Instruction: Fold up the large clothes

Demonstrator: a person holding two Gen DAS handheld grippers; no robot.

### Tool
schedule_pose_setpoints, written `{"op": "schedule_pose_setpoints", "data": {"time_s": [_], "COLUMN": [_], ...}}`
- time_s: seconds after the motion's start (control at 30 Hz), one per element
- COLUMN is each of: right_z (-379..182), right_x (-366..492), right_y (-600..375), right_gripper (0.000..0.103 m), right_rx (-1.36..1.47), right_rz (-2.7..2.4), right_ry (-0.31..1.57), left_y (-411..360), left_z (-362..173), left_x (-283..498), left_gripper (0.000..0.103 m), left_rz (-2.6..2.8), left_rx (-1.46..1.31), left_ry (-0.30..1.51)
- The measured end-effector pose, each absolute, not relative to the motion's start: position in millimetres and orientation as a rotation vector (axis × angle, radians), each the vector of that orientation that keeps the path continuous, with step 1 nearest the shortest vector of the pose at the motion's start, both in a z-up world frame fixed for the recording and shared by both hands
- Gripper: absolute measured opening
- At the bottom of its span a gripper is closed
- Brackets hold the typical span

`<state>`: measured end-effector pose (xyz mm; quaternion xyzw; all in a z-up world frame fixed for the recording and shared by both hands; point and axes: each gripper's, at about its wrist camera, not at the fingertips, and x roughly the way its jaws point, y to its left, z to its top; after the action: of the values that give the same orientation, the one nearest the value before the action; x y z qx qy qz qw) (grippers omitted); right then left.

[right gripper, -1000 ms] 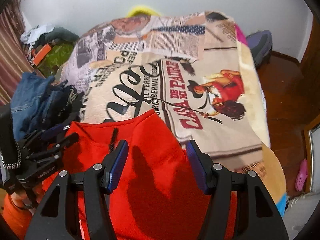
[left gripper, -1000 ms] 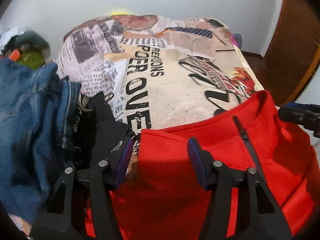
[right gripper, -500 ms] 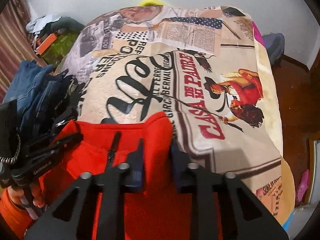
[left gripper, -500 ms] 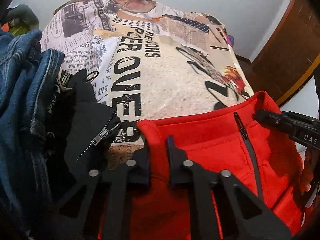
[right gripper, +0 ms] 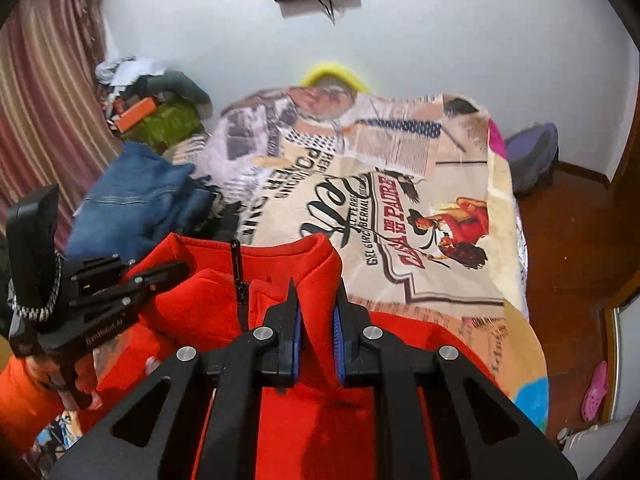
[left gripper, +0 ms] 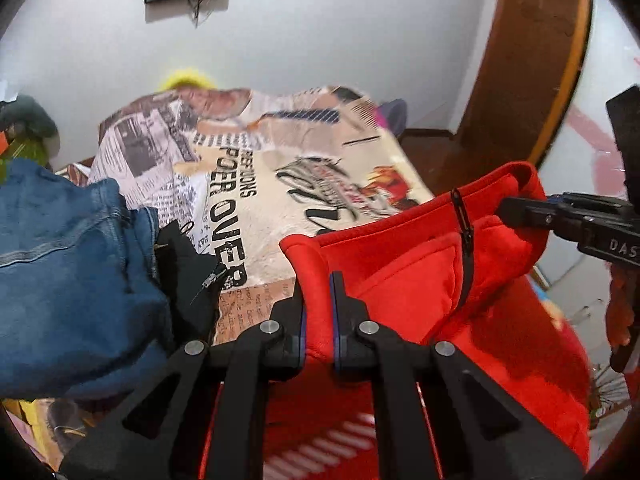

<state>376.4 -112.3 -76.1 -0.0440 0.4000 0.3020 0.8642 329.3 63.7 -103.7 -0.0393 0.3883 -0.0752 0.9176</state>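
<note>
Since a second ago, both hand-held grippers have closed: the left hand-held gripper [left gripper: 318,280] and right hand-held gripper [right gripper: 316,292] each clamp a top corner of the red jacket [left gripper: 412,276], lifted above the bed [right gripper: 440,280]. Next, probably lay it flat for folding.

A red fleece jacket [left gripper: 420,276] with a dark front zipper [left gripper: 464,240] is held up by its collar corners above a bed, its body hanging down, front panel creased.
</note>
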Motion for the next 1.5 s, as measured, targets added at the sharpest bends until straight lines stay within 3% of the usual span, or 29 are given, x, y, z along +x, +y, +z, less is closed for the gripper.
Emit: {"op": "schedule_pose_setpoints", "data": {"time_s": [0.27, 0.9, 1.07, 1.17, 1.23, 1.37, 1.43, 1.5], "right_z": [-67, -143, -148, -149, -147, -137, -130, -121], "right_x": [312, 213, 202, 199, 199, 198, 198, 198], "right_y": [-126, -159, -161, -162, -164, -168, -170, -171], "right_gripper": [0.011, 0.011, 0.016, 0.02, 0.025, 0.028, 0.028, 0.028], "right_rx": [-0.104, -0.105, -0.108, -0.109, -0.1, -0.08, -0.071, -0.066], "right_rz": [0.658, 0.582, 0.566, 0.559, 0.56, 0.559, 0.563, 0.564], "right_ry": [0.804, 0.95, 0.947, 0.97, 0.989, 1.002, 0.986, 0.962], "left_y": [44, 13, 11, 11, 15, 29, 39, 51], "left_z": [-86, -159, -181, -183, -178, -158, -146, -133], "left_x": [256, 163, 150, 140, 134, 127, 128, 130], "left_gripper": [0.008, 0.009, 0.011, 0.024, 0.039, 0.045, 0.056, 0.06], "left_rz": [-0.251, -0.378, -0.371, -0.345, -0.326, -0.277, -0.248, -0.214], "left_rx": [-0.024, -0.05, -0.059, -0.029, -0.016, 0.003, -0.004, -0.022], "left_ry": [0.787, 0.956, 1.016, 1.019, 1.01, 0.958, 0.929, 0.891]}}
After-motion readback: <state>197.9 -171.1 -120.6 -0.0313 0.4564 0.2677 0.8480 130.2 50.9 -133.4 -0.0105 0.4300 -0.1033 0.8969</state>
